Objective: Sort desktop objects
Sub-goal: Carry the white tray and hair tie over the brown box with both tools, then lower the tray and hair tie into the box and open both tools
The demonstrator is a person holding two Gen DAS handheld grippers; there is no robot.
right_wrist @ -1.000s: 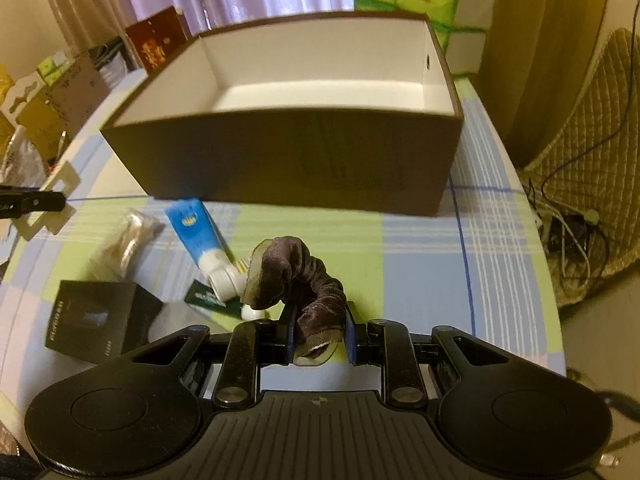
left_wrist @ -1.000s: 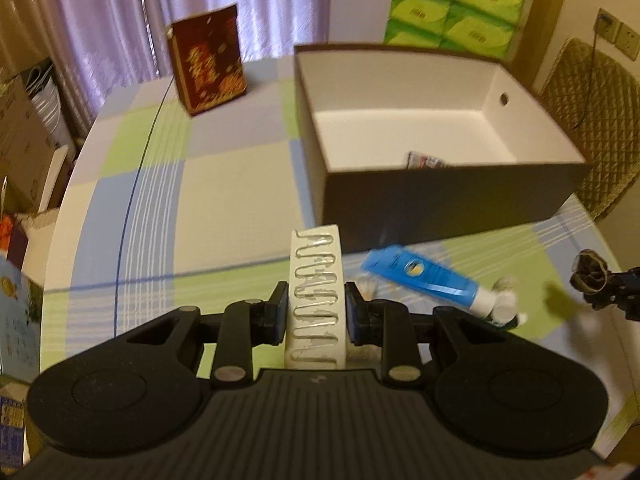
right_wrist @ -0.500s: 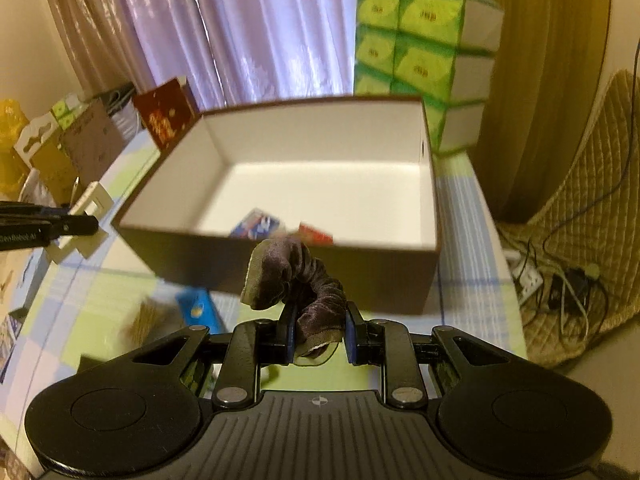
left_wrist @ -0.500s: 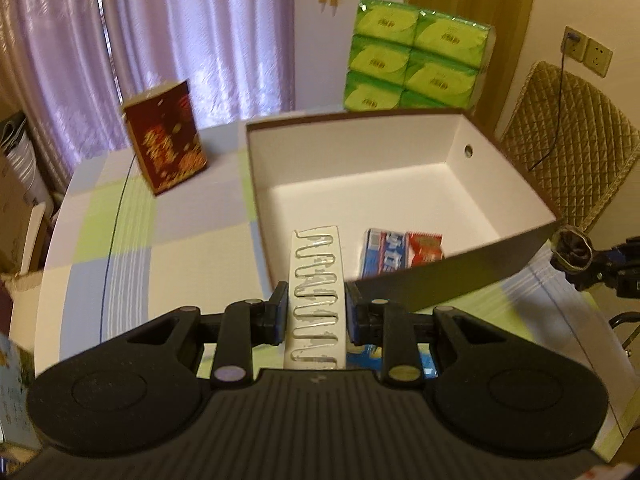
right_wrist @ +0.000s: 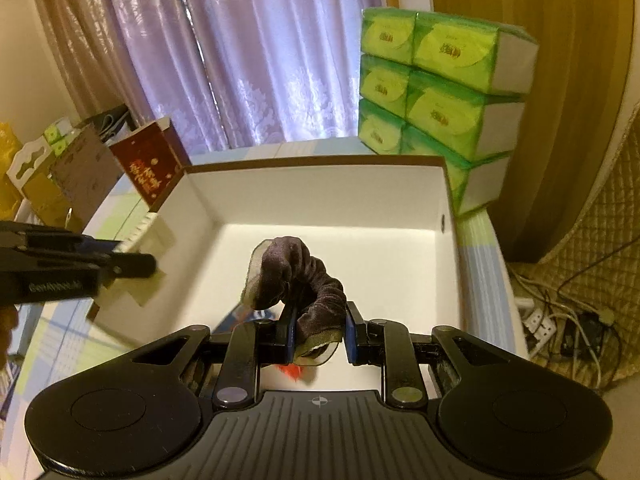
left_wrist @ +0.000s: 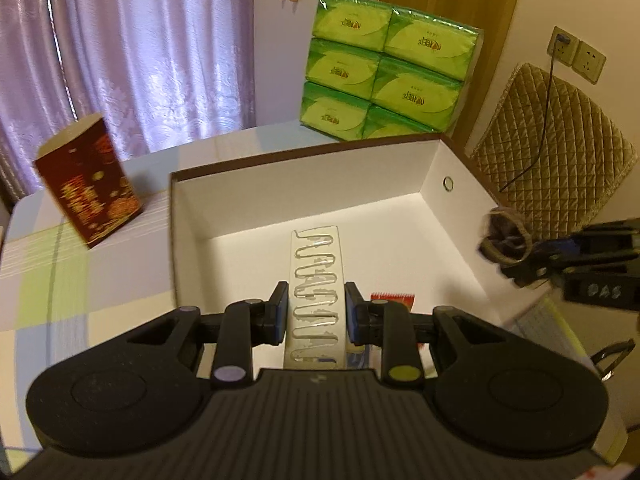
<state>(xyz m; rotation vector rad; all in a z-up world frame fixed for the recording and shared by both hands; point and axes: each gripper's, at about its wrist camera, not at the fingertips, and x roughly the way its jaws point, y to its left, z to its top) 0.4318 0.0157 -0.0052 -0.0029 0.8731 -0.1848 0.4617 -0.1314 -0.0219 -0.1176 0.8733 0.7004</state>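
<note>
Purple curtains (right_wrist: 256, 52) fill the back of the room, and the checked table (left_wrist: 60, 280) carries a big open box (left_wrist: 304, 196) with white walls inside. Behind it sits a stack of green tissue packs (left_wrist: 384, 68), and off to the left a dark red carton (left_wrist: 88, 180) stands upright just beside the box's left wall. To the right I see a quilted chair (left_wrist: 560, 152) with a cable running up to a wall socket (left_wrist: 576, 54), plus a tangle of cords (right_wrist: 568, 320) on the floor in the right view.

My left gripper (left_wrist: 314, 312) is clenched on a white card of clips (left_wrist: 316, 280), held up over the box interior, tilted forward. Under it, on the box floor, a red packet (left_wrist: 392, 300) peeks out, partly hidden by the right finger.

My right gripper (right_wrist: 318, 334) is squeezed on a dark velvet scrunchie (right_wrist: 296, 280), which bulges up and left from between the fingers, also above the box floor. Something red lies below it, too blurred to name. From the left view the scrunchie hangs just past the box's right wall. Each gripper shows up at the edge of the other's view, well apart, nothing between them but the box.
</note>
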